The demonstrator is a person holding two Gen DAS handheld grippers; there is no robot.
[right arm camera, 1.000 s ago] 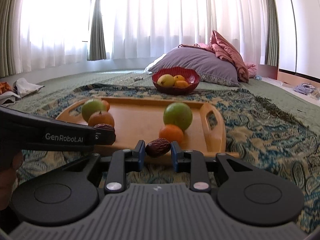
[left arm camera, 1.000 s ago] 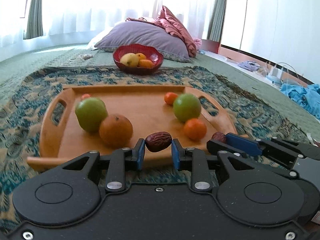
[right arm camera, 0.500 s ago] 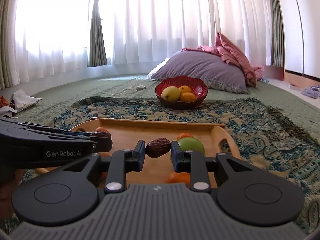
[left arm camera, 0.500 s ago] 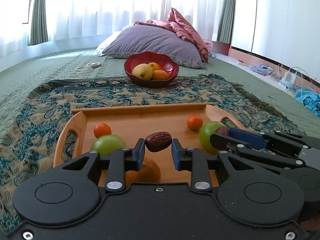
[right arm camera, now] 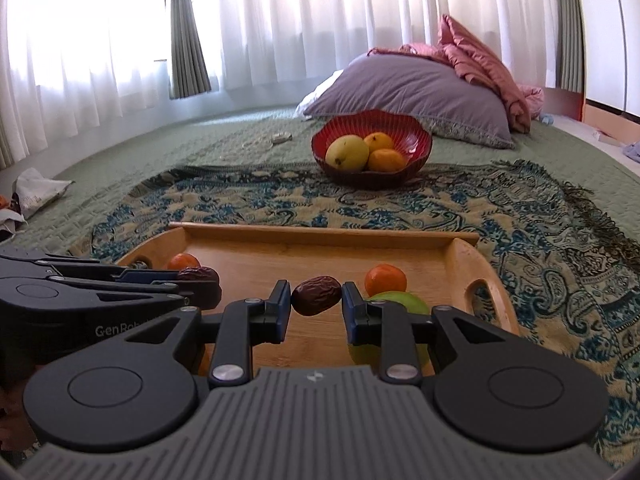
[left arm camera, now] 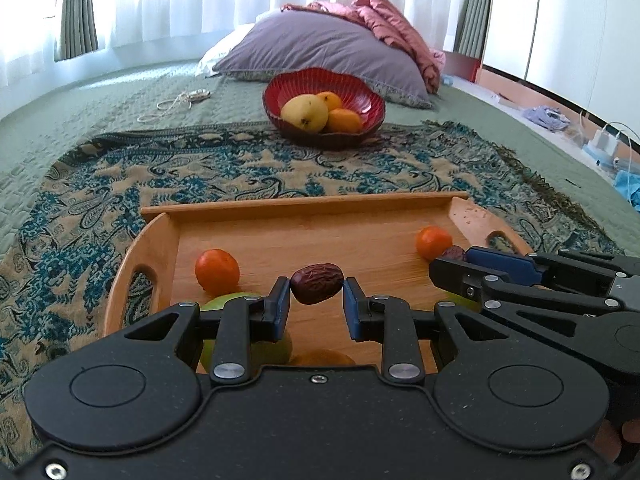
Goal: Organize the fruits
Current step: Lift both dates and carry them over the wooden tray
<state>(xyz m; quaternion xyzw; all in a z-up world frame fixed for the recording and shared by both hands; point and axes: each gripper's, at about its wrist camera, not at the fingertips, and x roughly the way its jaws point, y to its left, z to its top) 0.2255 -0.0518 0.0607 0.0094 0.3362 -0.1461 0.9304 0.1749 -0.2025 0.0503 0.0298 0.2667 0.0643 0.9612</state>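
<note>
1. Patterned blanket [left arm camera: 280, 172] on the bed carries a wooden tray [left arm camera: 320, 204] and, beyond it, a red bowl [left arm camera: 370, 98] with three fruits.
2. Left claw [left arm camera: 316, 300] grips one date [left arm camera: 317, 283]; right claw [right arm camera: 316, 302] grips another date [right arm camera: 316, 294], both above the tray.
3. Tangerines [left arm camera: 217, 271] and green apples [right arm camera: 394, 300] lie on the tray, so most sorting seems left.

The tray [left arm camera: 160, 236] is smooth, pale wood with a faint grain and a soft sheen, resting on a woven patterned cloth [left arm camera: 248, 176] with a fringed edge over a matt, quilted green cover [left arm camera: 100, 112]. The bowl [right arm camera: 416, 136] is glossy red with a ribbed inside, and the 2 dates [left arm camera: 317, 283] [right arm camera: 316, 295] look wrinkled and slightly shiny. Both grippers [left arm camera: 316, 300] [right arm camera: 316, 304] are matt black plastic with bright metal pins, and the pillow [right arm camera: 404, 84] is soft matt fabric.
</note>
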